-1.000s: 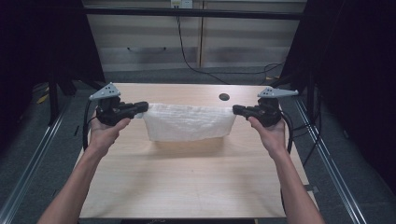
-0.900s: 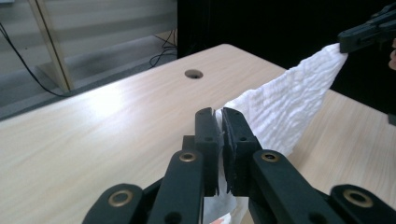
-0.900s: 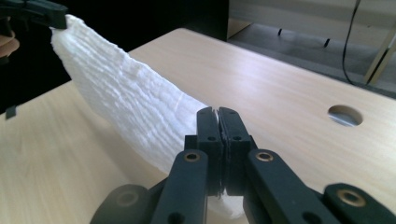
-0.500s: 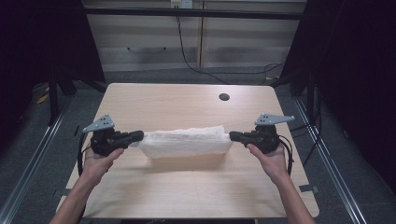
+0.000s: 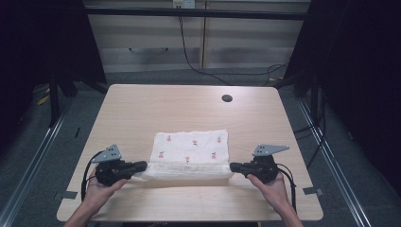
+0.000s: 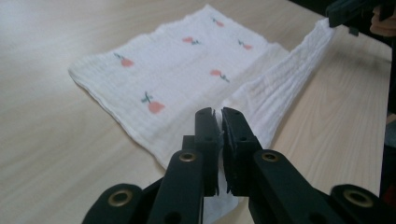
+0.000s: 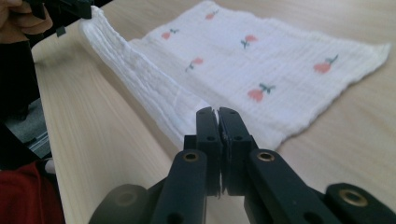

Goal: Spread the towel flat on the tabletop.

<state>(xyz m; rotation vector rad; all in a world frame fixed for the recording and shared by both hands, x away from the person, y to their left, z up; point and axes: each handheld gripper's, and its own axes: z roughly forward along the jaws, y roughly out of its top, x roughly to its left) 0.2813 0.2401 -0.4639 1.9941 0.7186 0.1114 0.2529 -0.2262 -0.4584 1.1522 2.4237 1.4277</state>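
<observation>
The white crinkly cotton cloth (image 5: 190,153) in the middle of the frame is printed with little pinkish-red fruits on dark green stems, scattered loosely. Its folded near edge is plain white. The pale, light-wood-grain tabletop (image 5: 156,106) has one small dark round hole (image 5: 227,98) at upper right. Both grippers are matte black with brass-coloured rivets, the left gripper (image 5: 141,166) and right gripper (image 5: 235,167), each topped with a grey plate.
</observation>
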